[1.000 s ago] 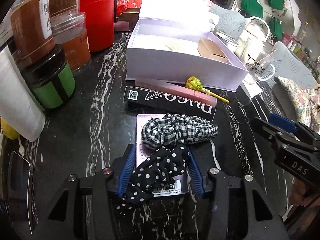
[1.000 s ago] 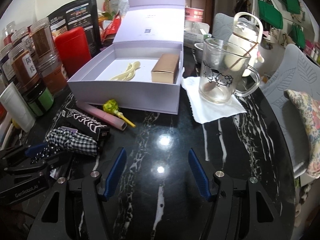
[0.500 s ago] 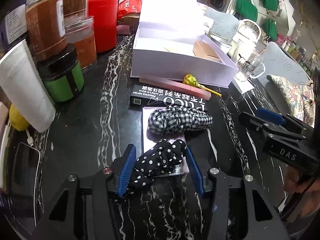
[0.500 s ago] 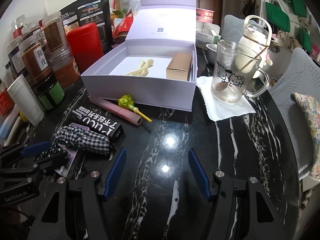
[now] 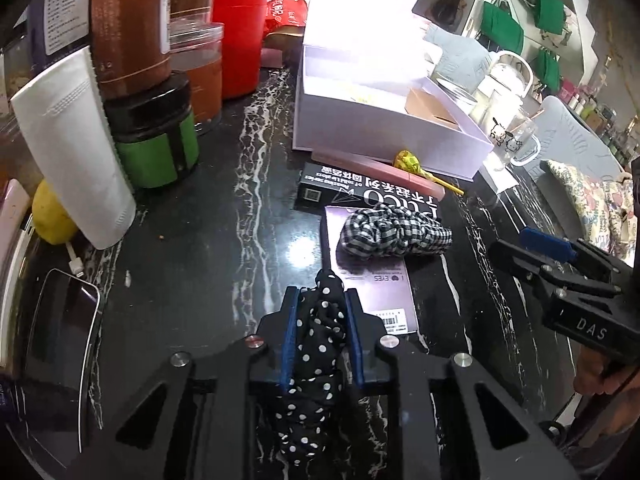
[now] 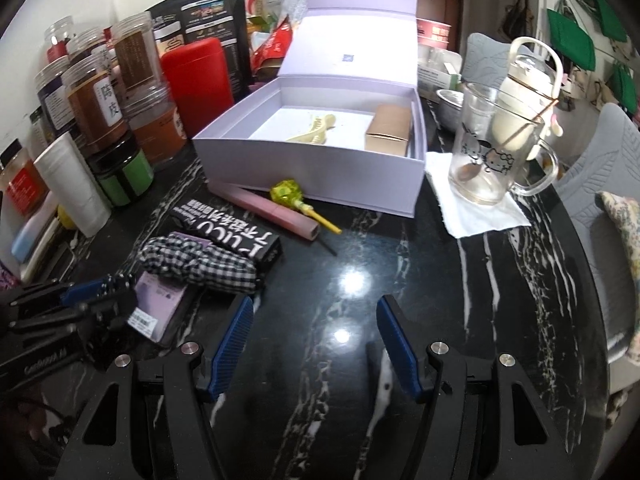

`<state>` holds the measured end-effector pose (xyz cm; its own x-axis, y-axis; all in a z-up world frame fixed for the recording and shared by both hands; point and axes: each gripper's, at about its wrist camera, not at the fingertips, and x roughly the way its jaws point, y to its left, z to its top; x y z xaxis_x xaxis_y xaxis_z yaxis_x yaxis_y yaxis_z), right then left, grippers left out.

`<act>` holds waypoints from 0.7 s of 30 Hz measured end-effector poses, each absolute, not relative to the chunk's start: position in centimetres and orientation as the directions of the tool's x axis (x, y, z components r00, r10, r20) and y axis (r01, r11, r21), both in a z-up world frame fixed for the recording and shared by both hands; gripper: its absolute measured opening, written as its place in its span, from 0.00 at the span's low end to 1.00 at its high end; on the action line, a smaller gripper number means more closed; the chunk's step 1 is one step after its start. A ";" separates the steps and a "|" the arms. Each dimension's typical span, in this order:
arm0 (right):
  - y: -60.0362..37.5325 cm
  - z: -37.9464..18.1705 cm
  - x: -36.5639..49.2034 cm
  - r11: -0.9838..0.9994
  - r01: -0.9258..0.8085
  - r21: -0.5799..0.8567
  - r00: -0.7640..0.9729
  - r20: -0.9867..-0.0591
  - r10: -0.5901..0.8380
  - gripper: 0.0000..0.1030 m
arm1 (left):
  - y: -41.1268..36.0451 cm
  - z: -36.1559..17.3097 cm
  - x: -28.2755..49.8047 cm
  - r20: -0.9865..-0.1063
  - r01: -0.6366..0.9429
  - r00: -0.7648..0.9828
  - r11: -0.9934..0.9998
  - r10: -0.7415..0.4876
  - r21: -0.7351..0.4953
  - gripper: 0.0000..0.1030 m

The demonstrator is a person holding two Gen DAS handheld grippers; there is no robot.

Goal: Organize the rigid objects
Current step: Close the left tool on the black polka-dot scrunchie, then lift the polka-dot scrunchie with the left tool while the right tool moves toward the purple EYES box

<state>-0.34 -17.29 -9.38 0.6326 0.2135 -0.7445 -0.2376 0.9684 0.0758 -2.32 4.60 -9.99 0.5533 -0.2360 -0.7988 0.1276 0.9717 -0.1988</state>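
Observation:
My left gripper (image 5: 322,296) is closing on a black polka-dot scrunchie (image 5: 320,344); both blue pads press it from the sides, just above the black marble table (image 5: 224,248). Ahead, a checkered scrunchie (image 5: 394,236) lies on a purple packet (image 5: 372,284), against a black carton (image 5: 360,196). Behind these lie a pink box (image 5: 376,168) and a yellow lollipop (image 5: 406,160), in front of the open lavender box (image 6: 312,164). That box holds a tan carton (image 6: 390,128) and a cream hair clip (image 6: 312,130). My right gripper (image 6: 316,320) hangs open over bare table, nothing between its fingers.
Jars (image 5: 132,32), a green-labelled jar (image 5: 156,140), a white tube (image 5: 76,148) and a red canister (image 5: 240,40) crowd the left. A phone (image 5: 60,340) lies near left. A glass mug (image 6: 480,152) on a white napkin (image 6: 476,212) stands right of the box.
The left jaws have gone from open around the polka-dot scrunchie to shut on it, and it has come off the purple packet. Both grippers drew back slightly from the lavender box.

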 end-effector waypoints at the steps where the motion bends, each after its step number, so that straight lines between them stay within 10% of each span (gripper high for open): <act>1: -17.1 -9.4 -0.4 0.967 -0.244 0.079 0.630 -0.745 0.220 0.63 | 4.8 -10.0 -2.3 -0.798 0.122 0.554 0.971 -0.238 -0.205 0.19; 21: -10.0 -10.4 -0.9 0.890 -0.415 0.191 0.503 -0.767 0.399 0.63 | 9.2 -9.6 -3.0 -0.779 0.021 0.592 0.971 -0.205 -0.239 0.19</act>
